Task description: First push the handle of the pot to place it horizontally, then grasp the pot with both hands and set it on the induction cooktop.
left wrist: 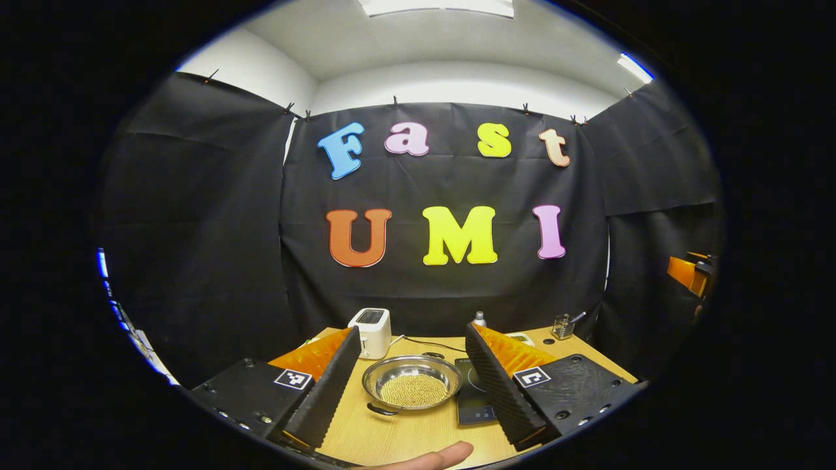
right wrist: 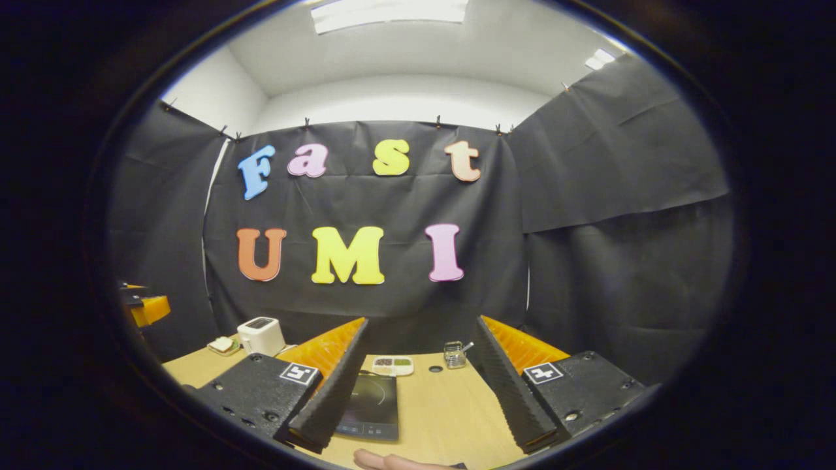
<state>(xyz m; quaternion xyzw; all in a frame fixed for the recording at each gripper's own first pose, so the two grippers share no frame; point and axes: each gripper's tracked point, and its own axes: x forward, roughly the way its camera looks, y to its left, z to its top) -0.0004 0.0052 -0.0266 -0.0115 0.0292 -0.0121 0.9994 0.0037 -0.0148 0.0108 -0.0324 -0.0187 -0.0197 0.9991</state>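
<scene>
A shallow steel pot (left wrist: pixel 411 382) with pale grains in it sits on the wooden table (left wrist: pixel 418 431). Its short black handle (left wrist: pixel 382 410) points toward me at the front left. Just to the pot's right lies the flat black induction cooktop (left wrist: pixel 471 398), touching or nearly touching it. My left gripper (left wrist: pixel 413 333) is open and hovers short of the pot, which shows between its fingers. In the right gripper view the cooktop (right wrist: pixel 372 405) lies behind the left finger. My right gripper (right wrist: pixel 421 323) is open above the table, holding nothing.
A white toaster (left wrist: pixel 371 331) stands at the back left, with a small bottle (left wrist: pixel 479 318) and a glass holder (left wrist: pixel 563 325) further right. The right gripper view adds a small food tray (right wrist: pixel 392 365) and a plate with bread (right wrist: pixel 224 345). A fingertip (left wrist: pixel 431 457) shows at the bottom.
</scene>
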